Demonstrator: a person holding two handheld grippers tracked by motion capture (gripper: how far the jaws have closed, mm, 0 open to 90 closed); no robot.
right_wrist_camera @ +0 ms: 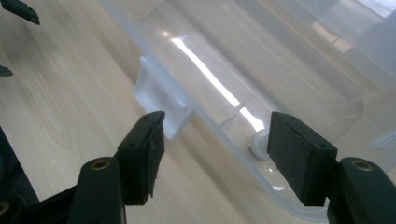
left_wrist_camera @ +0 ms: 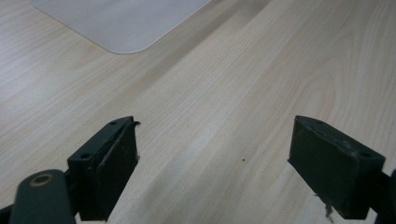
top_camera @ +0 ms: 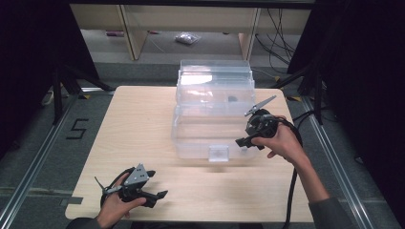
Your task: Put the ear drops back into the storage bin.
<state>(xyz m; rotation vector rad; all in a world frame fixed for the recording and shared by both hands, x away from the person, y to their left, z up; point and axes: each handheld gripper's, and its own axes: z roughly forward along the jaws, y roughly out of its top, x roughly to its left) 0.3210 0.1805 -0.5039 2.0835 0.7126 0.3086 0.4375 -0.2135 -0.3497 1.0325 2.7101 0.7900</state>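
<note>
A clear plastic storage box (top_camera: 212, 95) stands on the wooden table (top_camera: 138, 124) with its lid swung up at the back. A small clear latch (top_camera: 219, 153) hangs at the middle of its front wall. My right gripper (top_camera: 247, 144) is at the box's front right rim. In the right gripper view its jaws stand open (right_wrist_camera: 215, 149); the box's rim (right_wrist_camera: 233, 140) runs across the gap, the latch (right_wrist_camera: 159, 95) lies left of it, and neither pad presses on anything. My left gripper (top_camera: 158, 184) rests near the table's front left, open over bare wood (left_wrist_camera: 215, 158).
A pale surface with a rounded corner (left_wrist_camera: 121, 18) lies ahead of the left jaws. Dark stands (top_camera: 62, 81) flank the table, and the right gripper's black cable (top_camera: 291, 191) trails off the front edge. Wooden shelving (top_camera: 138, 28) stands behind.
</note>
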